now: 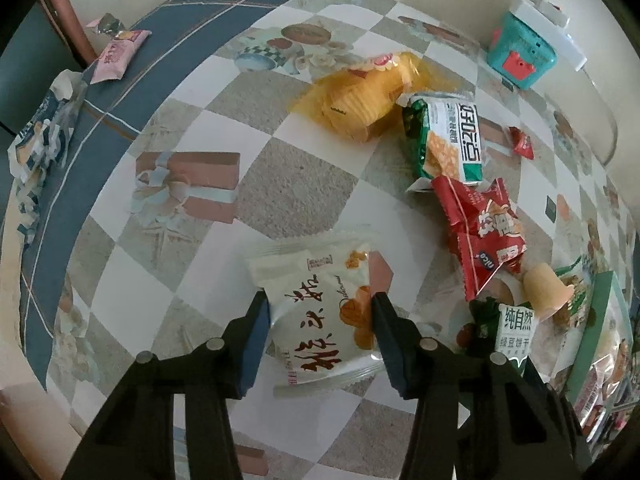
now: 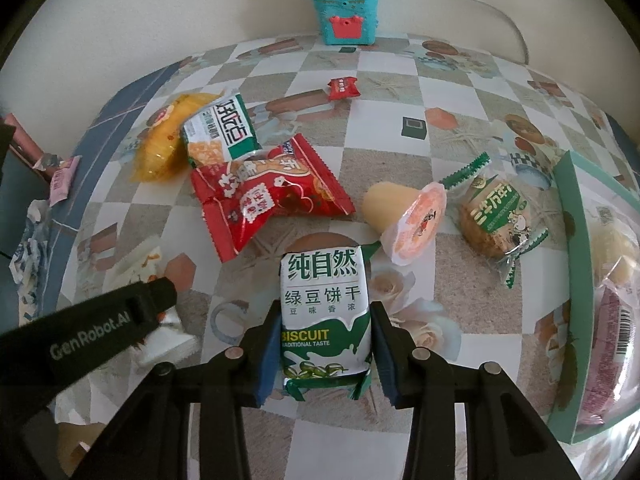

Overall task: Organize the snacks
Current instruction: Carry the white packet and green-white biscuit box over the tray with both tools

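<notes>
The white pastry packet [image 1: 320, 312] lies flat on the desk [image 1: 200, 92] between the jaws of the left gripper [image 1: 320, 338]. Both pads touch its sides, so the jaws hold it. Its long axis runs away from the gripper, a little tilted.

The green-and-white biscuit packet [image 2: 325, 312] stands between the jaws of the right gripper [image 2: 325, 350]. The jaws are narrow and both press its sides. Its long axis points toward the far edge of the desk.

Beyond it lie one big red packet [image 2: 264, 196], one green cracker packet [image 2: 220, 132], one yellow cake packet [image 2: 164, 148], one jelly cup [image 2: 404, 216] on its side, one round cookie packet [image 2: 496, 216] and one small red candy [image 2: 342, 88]. A green box [image 2: 576, 264] with more snacks stands at the right edge. A teal cube [image 2: 346, 16] stands at the far edge.
</notes>
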A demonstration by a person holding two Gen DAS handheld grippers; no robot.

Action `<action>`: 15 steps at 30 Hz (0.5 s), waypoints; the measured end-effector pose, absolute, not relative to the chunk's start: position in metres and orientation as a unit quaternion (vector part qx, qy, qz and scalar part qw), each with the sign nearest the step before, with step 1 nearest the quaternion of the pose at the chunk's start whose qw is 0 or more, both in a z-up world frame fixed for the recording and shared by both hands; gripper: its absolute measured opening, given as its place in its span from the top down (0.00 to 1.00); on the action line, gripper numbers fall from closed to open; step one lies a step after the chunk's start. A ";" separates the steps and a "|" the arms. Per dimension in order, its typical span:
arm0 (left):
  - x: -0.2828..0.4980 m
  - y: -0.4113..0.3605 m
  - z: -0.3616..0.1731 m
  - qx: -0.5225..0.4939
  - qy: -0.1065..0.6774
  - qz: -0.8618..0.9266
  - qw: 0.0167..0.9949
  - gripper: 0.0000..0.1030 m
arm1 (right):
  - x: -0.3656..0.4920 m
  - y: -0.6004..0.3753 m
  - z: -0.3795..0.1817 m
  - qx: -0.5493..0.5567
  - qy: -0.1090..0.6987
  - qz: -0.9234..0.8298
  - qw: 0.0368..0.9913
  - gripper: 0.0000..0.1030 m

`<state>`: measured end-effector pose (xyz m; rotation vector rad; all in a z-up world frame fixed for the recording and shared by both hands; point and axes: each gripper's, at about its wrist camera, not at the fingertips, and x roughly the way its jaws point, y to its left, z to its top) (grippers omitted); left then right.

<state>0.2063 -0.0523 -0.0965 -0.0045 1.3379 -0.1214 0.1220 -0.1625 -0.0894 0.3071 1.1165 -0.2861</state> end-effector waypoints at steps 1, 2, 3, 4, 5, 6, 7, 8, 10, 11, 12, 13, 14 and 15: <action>0.206 -0.051 -0.096 -0.002 0.619 -0.057 0.783 0.49 | 0.122 -0.162 -0.088 0.144 0.526 -0.134 0.828 0.58; 0.206 -0.050 -0.095 -0.004 0.620 -0.057 0.783 0.49 | 0.121 -0.161 -0.087 0.143 0.526 -0.133 0.828 0.58; 0.209 -0.047 -0.088 -0.007 0.620 -0.058 0.782 0.49 | 0.120 -0.161 -0.086 0.143 0.526 -0.132 0.828 0.58; 0.210 -0.046 -0.087 -0.009 0.620 -0.058 0.782 0.49 | 0.118 -0.161 -0.086 0.145 0.526 -0.130 0.828 0.58; 0.208 -0.045 -0.084 -0.010 0.620 -0.057 0.783 0.49 | 0.117 -0.161 -0.085 0.146 0.527 -0.128 0.828 0.58; 0.206 -0.043 -0.082 -0.010 0.618 -0.056 0.784 0.49 | 0.115 -0.161 -0.085 0.146 0.528 -0.128 0.827 0.58; 0.206 -0.042 -0.080 -0.010 0.617 -0.056 0.785 0.49 | 0.114 -0.161 -0.084 0.147 0.528 -0.127 0.827 0.58; 0.205 -0.040 -0.076 -0.011 0.615 -0.056 0.787 0.49 | 0.113 -0.160 -0.083 0.147 0.528 -0.127 0.827 0.58; 0.204 -0.036 -0.068 -0.014 0.610 -0.058 0.790 0.49 | 0.111 -0.161 -0.080 0.149 0.526 -0.124 0.828 0.58; 0.203 -0.033 -0.064 -0.015 0.607 -0.058 0.792 0.49 | 0.109 -0.161 -0.079 0.150 0.526 -0.123 0.828 0.58; 0.202 -0.032 -0.059 -0.015 0.603 -0.058 0.795 0.49 | 0.107 -0.161 -0.076 0.150 0.524 -0.123 0.829 0.58; 0.200 -0.031 -0.054 -0.015 0.600 -0.058 0.798 0.49 | 0.107 -0.161 -0.075 0.151 0.523 -0.123 0.830 0.58; 0.198 -0.029 -0.050 -0.015 0.597 -0.059 0.800 0.49 | 0.105 -0.161 -0.073 0.152 0.522 -0.122 0.831 0.58; 0.196 -0.028 -0.047 -0.016 0.594 -0.059 0.802 0.49 | 0.105 -0.161 -0.071 0.152 0.520 -0.122 0.831 0.58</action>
